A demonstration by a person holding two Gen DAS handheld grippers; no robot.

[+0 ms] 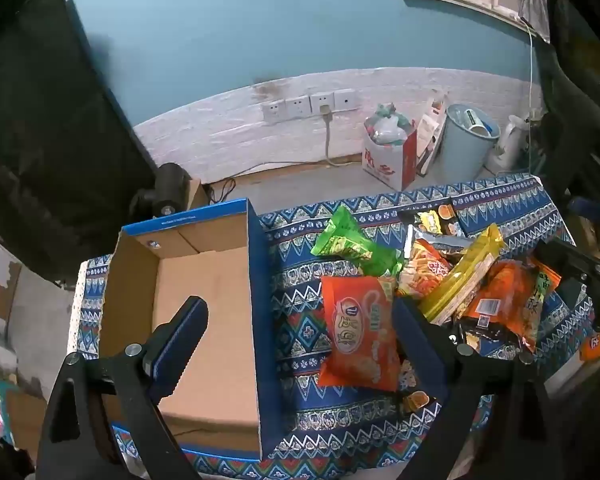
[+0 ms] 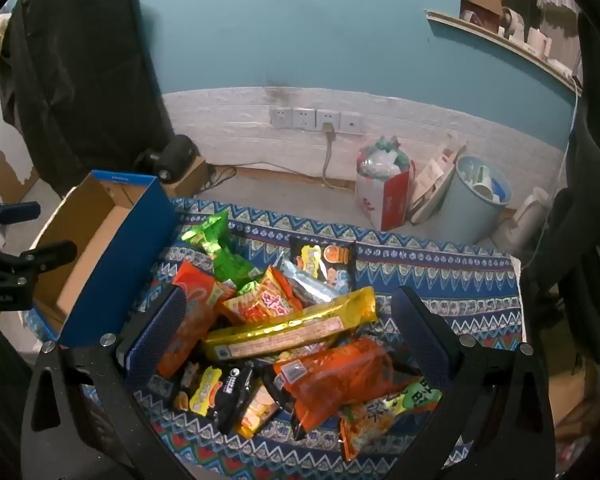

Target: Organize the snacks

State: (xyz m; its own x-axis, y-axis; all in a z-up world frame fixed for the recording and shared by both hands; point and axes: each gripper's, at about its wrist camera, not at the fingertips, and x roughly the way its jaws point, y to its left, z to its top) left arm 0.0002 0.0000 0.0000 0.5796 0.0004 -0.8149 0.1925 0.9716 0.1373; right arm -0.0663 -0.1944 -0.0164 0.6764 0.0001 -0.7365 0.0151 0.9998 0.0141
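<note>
A pile of snack packets lies on a blue patterned cloth [image 1: 300, 412]. An orange packet [image 1: 360, 332], a green packet [image 1: 348, 246] and a long yellow packet [image 1: 464, 276] show in the left wrist view. Left of the pile stands an empty cardboard box [image 1: 204, 320] with blue outer walls. My left gripper [image 1: 300, 320] is open, one finger over the box floor, the other beside the orange packet. My right gripper [image 2: 288, 320] is open above the pile, straddling the yellow packet [image 2: 292, 328] and an orange packet [image 2: 340, 376]. The box [image 2: 112, 248] is at left there.
Beyond the table's far edge, on the floor by the wall, stand a red and white bag [image 2: 384, 196] and a pale blue bin [image 2: 480, 196]. Wall sockets [image 1: 308, 106] sit low on the wall. A dark cloth [image 2: 80, 60] hangs at the left.
</note>
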